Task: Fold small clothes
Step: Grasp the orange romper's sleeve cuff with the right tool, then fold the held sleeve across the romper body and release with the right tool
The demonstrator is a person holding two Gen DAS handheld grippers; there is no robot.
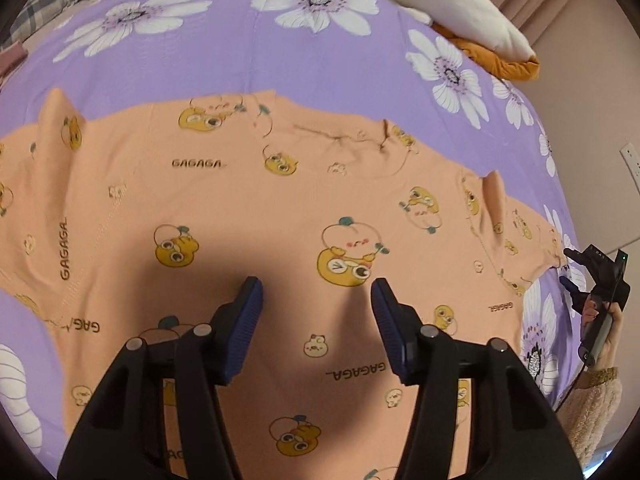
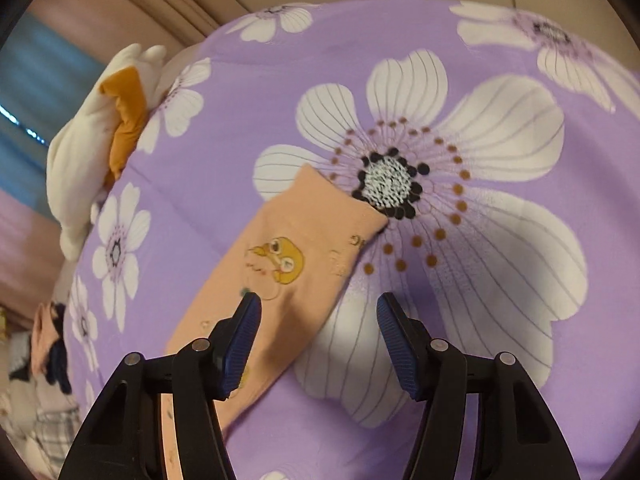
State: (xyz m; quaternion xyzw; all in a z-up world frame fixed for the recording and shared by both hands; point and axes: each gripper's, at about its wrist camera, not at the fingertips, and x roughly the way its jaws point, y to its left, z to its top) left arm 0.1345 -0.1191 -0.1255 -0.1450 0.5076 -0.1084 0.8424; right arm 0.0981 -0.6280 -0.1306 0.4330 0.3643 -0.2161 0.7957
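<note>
On the purple sheet the orange top lies spread flat, ready for folding; left gripper hovers over its middle, jaws apart, empty; right gripper poised above its sleeve, jaws likewise apart, presumably to fold it inward

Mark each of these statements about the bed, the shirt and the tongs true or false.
1. The peach shirt lies spread on the purple floral bedsheet. True.
2. The left tongs clamp a folded sock. False: they stand open above the shirt, with nothing gripped.
3. The right tongs are open over the sleeve. True.
4. The shirt is plain. False: it carries yellow cartoon ducks and "GAGAGA" lettering.
5. A white and mustard bundle sits past the shirt. True.
</note>
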